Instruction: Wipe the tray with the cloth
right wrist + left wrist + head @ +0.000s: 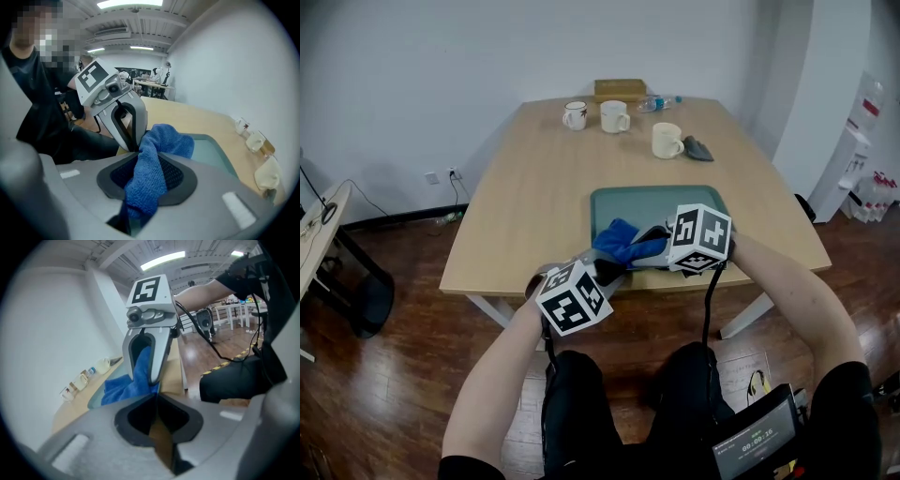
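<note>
The big light brown wooden table [534, 187] stands on a dark brown wooden floor [412, 319]. A flat green plastic tray [656, 191] lies near the table's front edge. Farther back stand three cups: a white cup with dark marks [575, 115], a plain white cup [614, 116] beside it, and a cream cup [667, 140] nearer the tray. A small dark grey lump [697, 148] lies right beside the cream cup. At the far edge lie a flat brown box [620, 89] and a clear plastic bottle [658, 102] on its side.

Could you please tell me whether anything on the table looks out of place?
Only the water bottle lies on its side at the table's far edge, beside the box; the mugs stand upright and nothing looks spilled.
</note>
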Demonstrator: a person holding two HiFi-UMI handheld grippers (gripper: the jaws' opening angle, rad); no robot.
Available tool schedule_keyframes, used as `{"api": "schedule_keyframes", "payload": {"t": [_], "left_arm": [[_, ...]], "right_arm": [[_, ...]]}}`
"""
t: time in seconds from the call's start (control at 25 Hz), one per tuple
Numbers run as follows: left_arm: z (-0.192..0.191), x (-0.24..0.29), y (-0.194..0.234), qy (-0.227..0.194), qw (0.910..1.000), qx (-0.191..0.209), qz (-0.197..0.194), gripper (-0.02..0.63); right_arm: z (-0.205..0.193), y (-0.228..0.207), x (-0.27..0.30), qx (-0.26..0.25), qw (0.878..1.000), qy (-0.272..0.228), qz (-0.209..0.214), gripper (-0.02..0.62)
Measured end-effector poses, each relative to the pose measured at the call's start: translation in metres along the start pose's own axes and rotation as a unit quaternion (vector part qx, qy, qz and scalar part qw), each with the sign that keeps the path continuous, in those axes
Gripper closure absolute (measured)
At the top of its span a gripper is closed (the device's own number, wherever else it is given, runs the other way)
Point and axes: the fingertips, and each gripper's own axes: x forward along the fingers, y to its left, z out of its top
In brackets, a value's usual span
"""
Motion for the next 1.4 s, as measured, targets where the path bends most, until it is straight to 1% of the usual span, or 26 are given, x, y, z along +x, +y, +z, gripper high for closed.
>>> {"api": "schedule_keyframes", "payload": {"t": [0.12, 0.28, 0.48, 0.6, 0.72, 0.88, 0.96, 1.08, 1.4], "left_arm": [[0.000, -0.002, 0.001, -0.001, 1.0000, 0.008, 0.005, 0.583], [0.002, -0.004, -0.002, -0.004, 0.9998, 0.018, 0.011, 0.583], [0.005, -0.005, -0.003, -0.006, 0.9997, 0.022, 0.013, 0.583], [0.005, -0.007, -0.003, -0.005, 0.9996, 0.024, 0.012, 0.583], [0.006, -0.007, -0.003, 0.001, 0.9994, 0.033, 0.015, 0.584], [0.002, -0.005, -0.002, 0.011, 0.9992, 0.036, 0.012, 0.584], [0.001, -0.004, -0.002, 0.010, 0.9995, 0.030, 0.008, 0.584], [-0.001, -0.003, -0.002, 0.009, 0.9996, 0.027, 0.010, 0.584], [-0.002, 0.002, 0.000, 0.019, 0.9994, 0.019, 0.023, 0.580]], "right_arm": [[-0.002, -0.020, 0.002, -0.010, 0.999, 0.000, -0.037, 0.488], [-0.013, -0.063, 0.002, -0.013, 0.994, 0.011, -0.105, 0.488], [-0.028, -0.134, 0.003, 0.012, 0.985, 0.027, -0.171, 0.488], [-0.030, -0.167, 0.004, 0.032, 0.979, 0.032, -0.197, 0.488], [-0.031, -0.182, 0.004, 0.042, 0.980, 0.023, -0.196, 0.488], [-0.029, -0.175, 0.004, 0.044, 0.981, -0.008, -0.186, 0.489], [-0.030, -0.165, 0.004, 0.047, 0.984, -0.015, -0.173, 0.489], [-0.032, -0.145, 0.001, 0.050, 0.987, -0.012, -0.154, 0.489], [-0.040, -0.071, -0.015, 0.023, 0.992, -0.011, -0.121, 0.489]]}}
